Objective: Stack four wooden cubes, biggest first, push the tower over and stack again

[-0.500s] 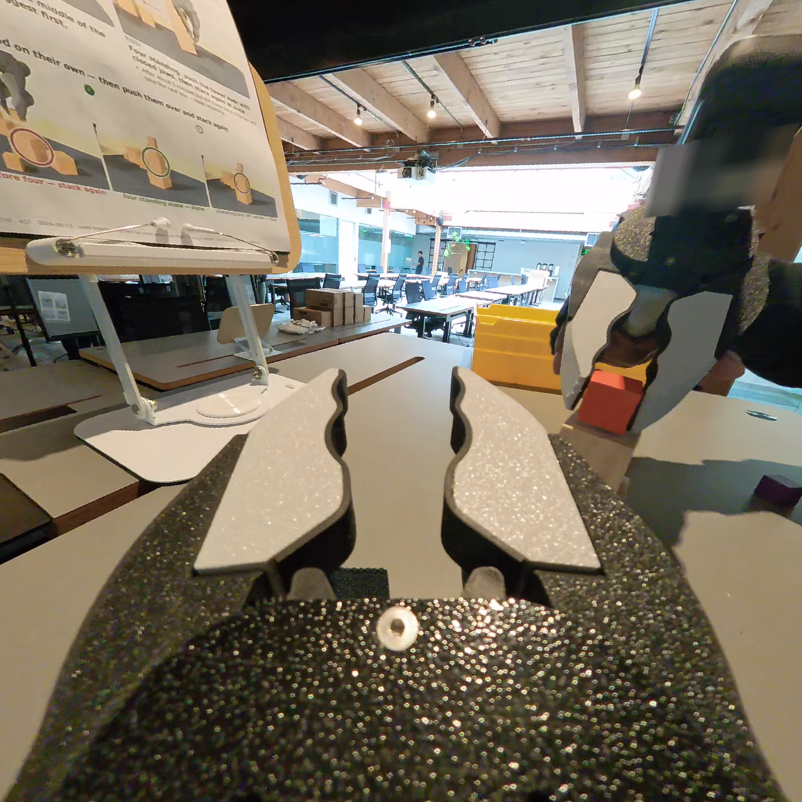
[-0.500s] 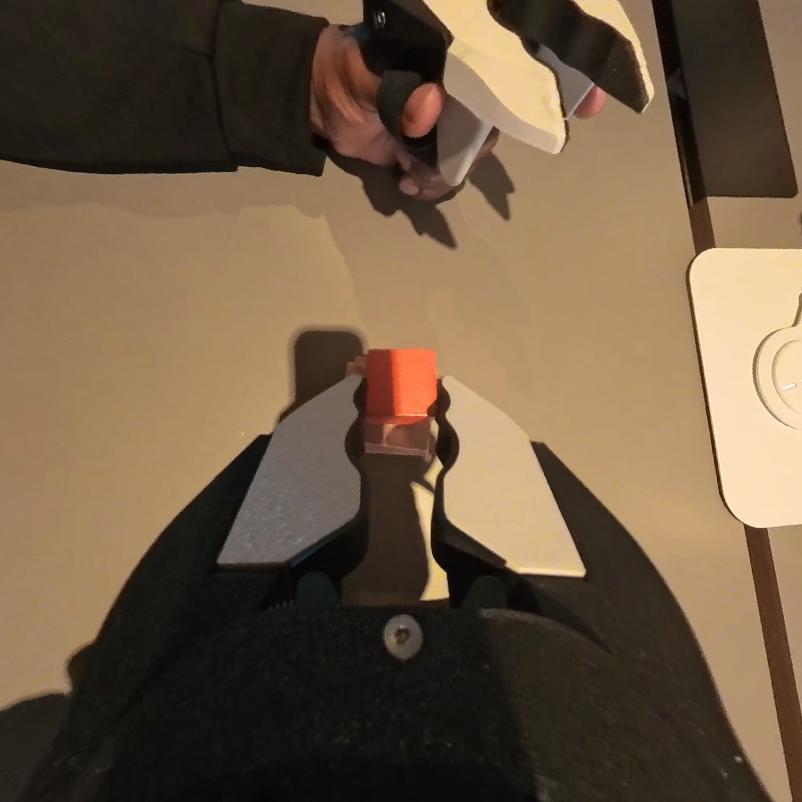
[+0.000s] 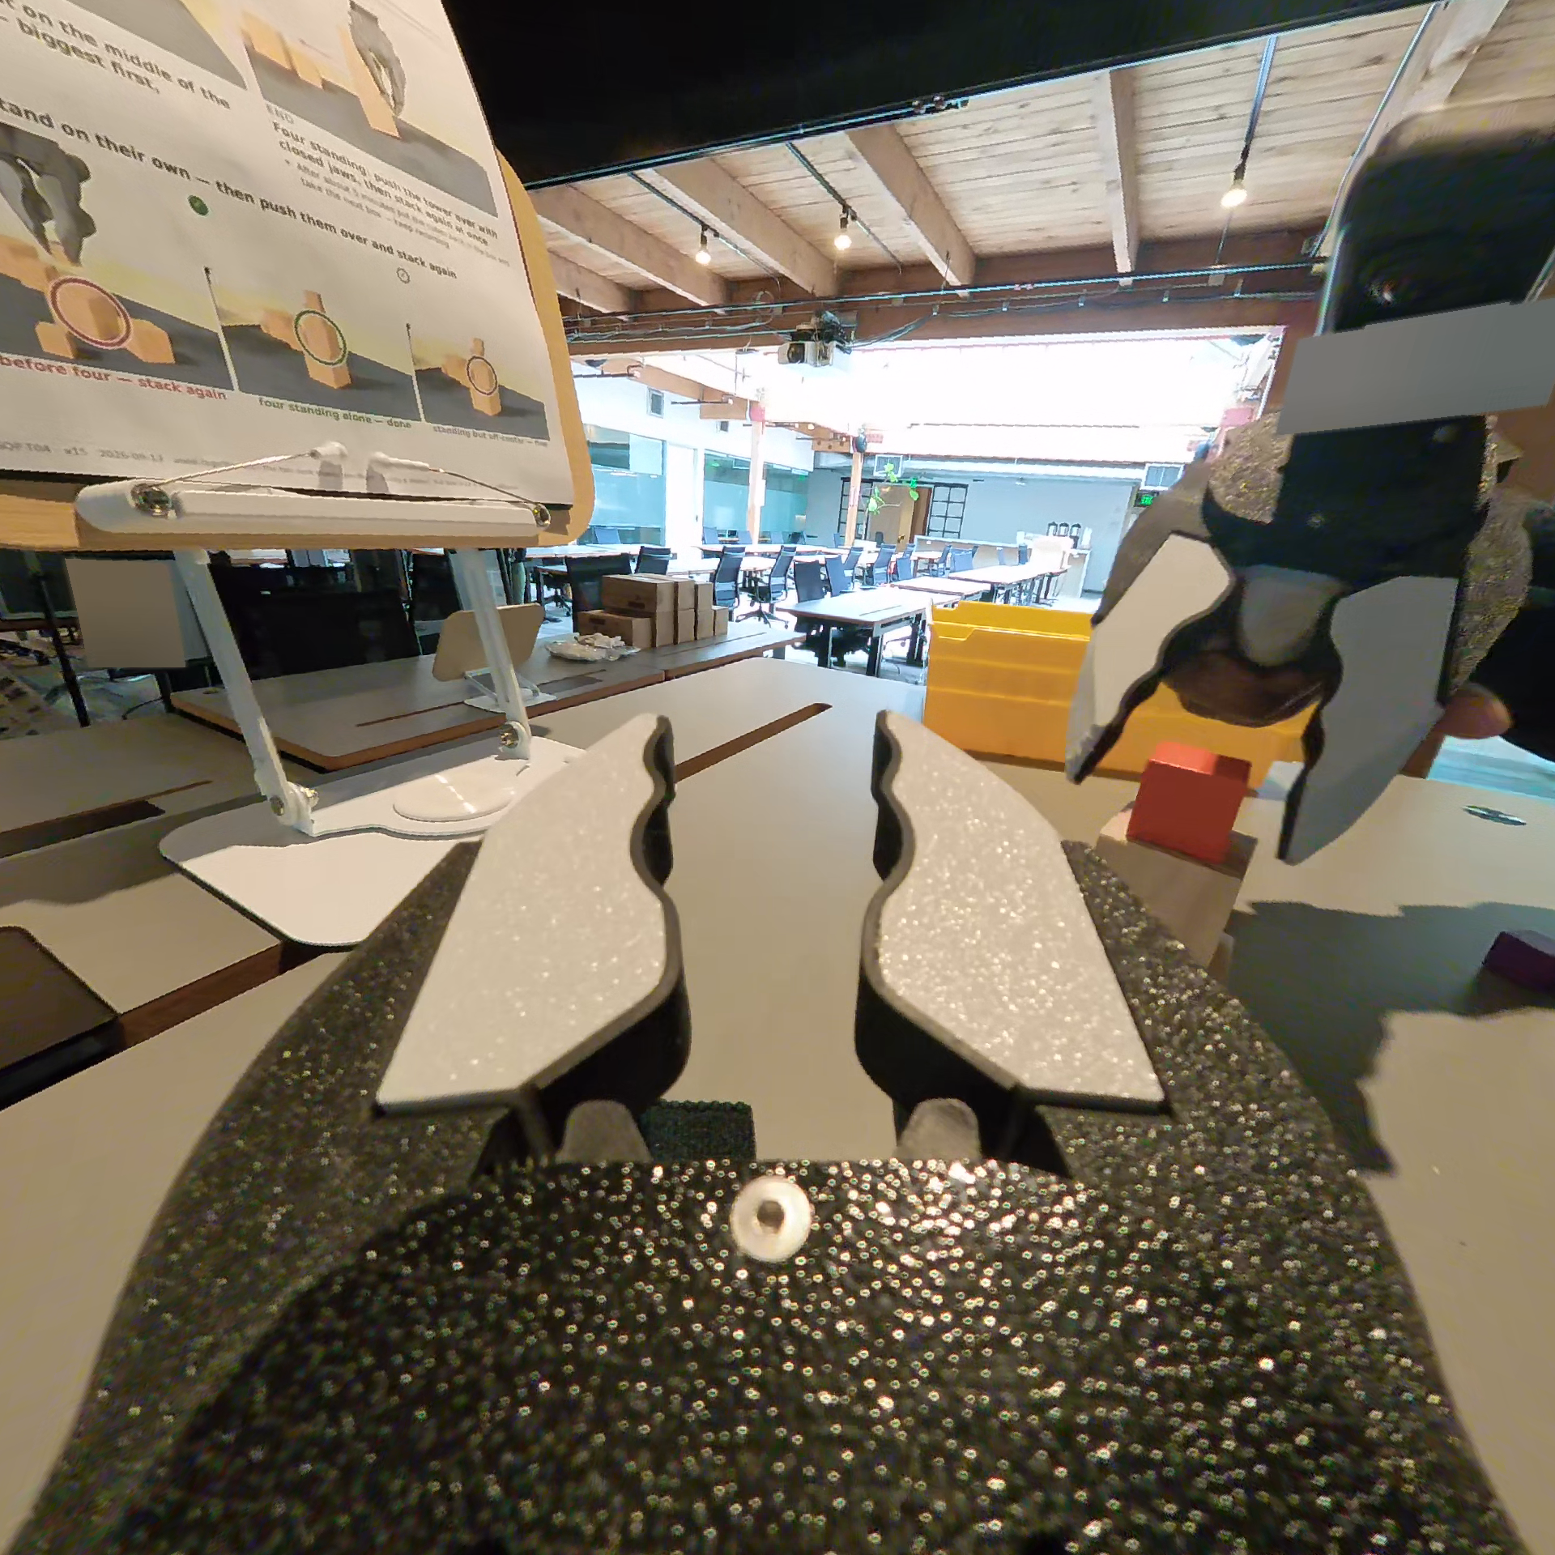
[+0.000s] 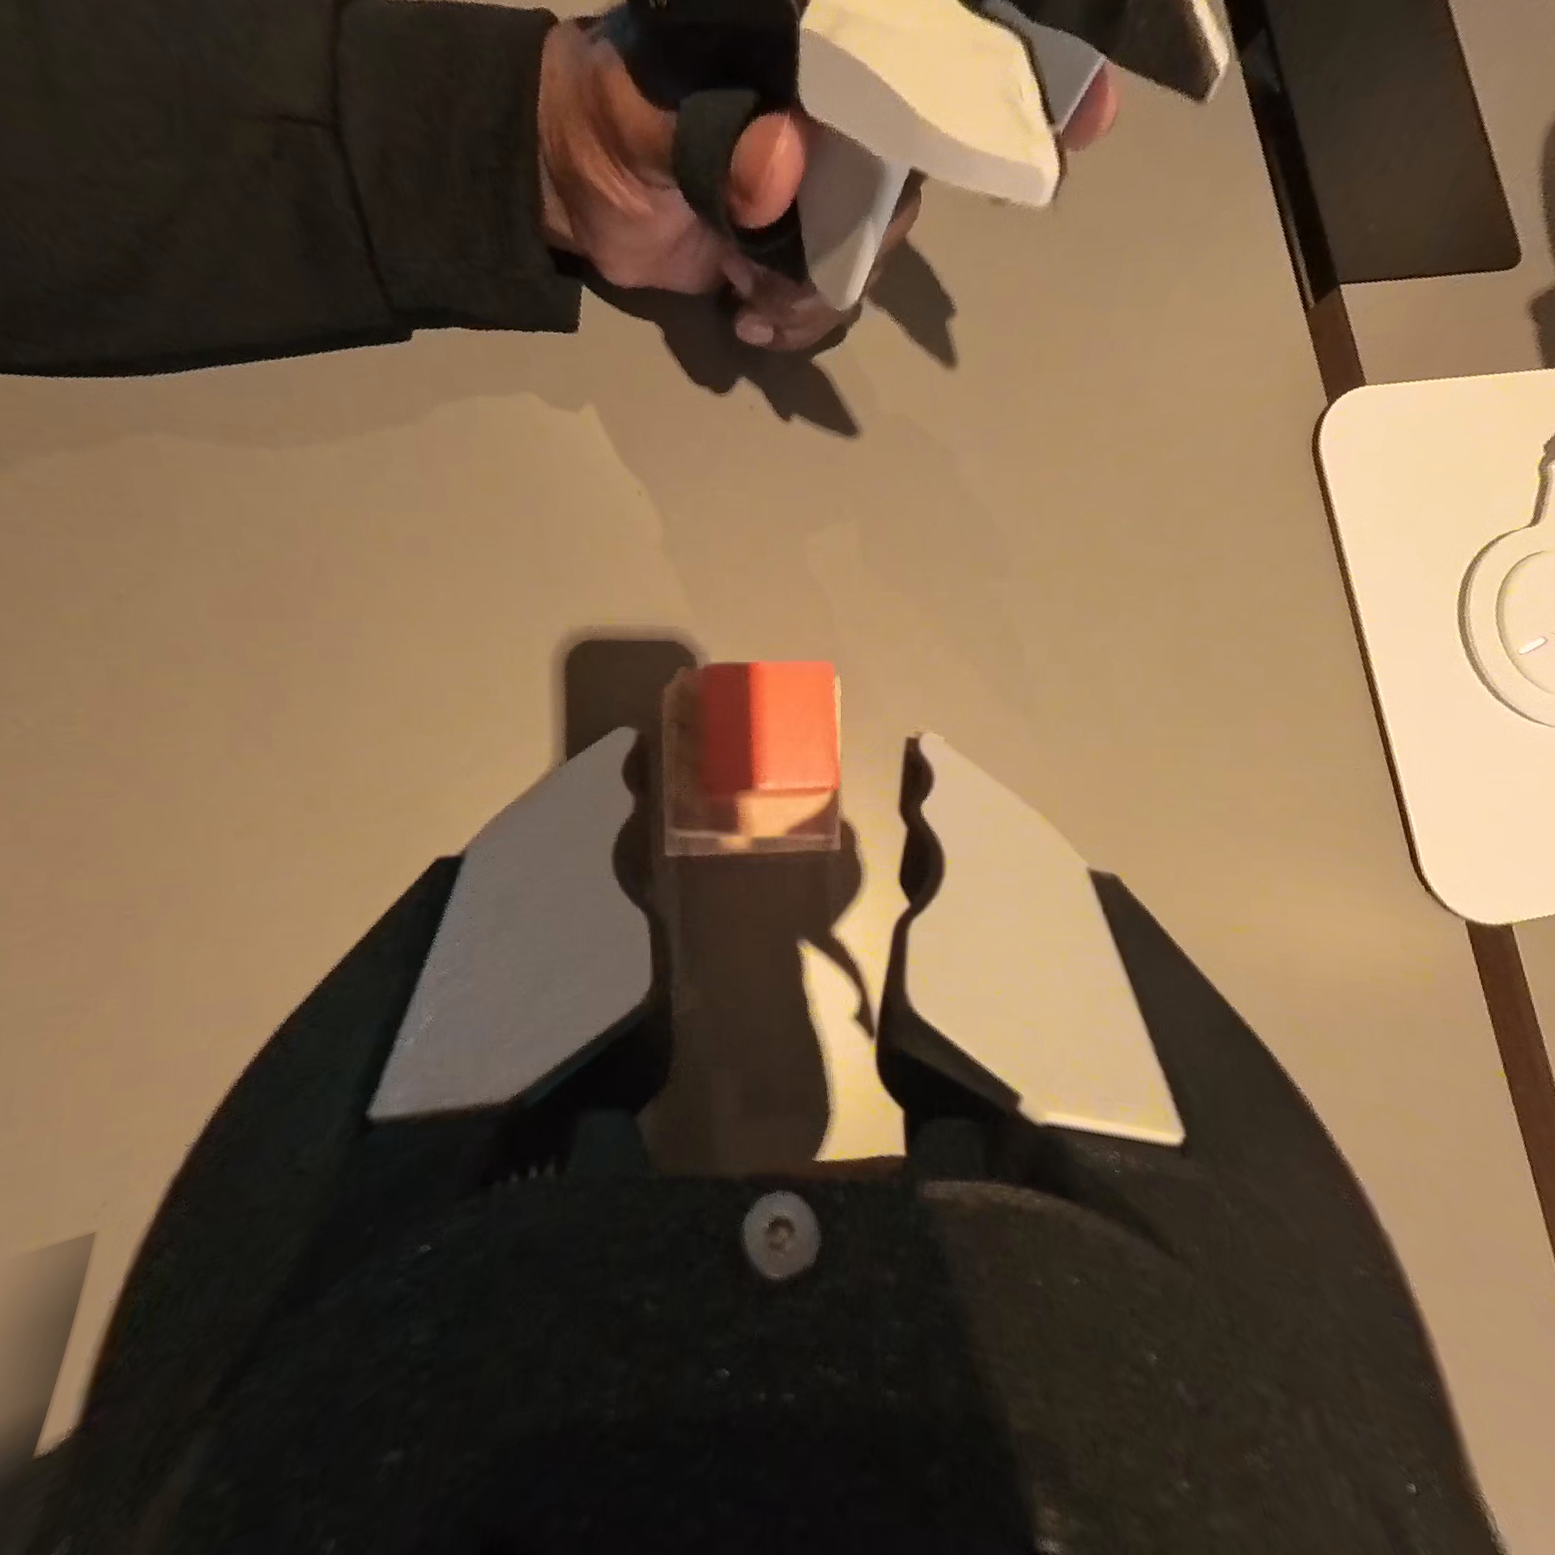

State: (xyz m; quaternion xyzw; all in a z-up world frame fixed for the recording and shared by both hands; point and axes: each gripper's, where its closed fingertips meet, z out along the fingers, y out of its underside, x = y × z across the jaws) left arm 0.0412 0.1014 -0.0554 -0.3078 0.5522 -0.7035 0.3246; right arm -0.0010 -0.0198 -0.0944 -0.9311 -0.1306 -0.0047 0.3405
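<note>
Currently, my right gripper (image 4: pixel 770 749) has its flat grey jaws spread, clear of the matte red cube (image 4: pixel 767 734), which sits square on a larger pale wooden cube (image 4: pixel 751 820) on the smooth tan table (image 4: pixel 337 631). My left gripper (image 3: pixel 770 740) is parted on nothing; a small purple cube (image 3: pixel 1521 959) lies apart.

Left wrist view low over the grey tabletop (image 3: pixel 757 841), facing level across it, right wrist view looking nearly straight down, close, both sharing the red wooden cube (image 3: pixel 1186 808) (image 4: pixel 770 724), perhaps slightly blurred.
</note>
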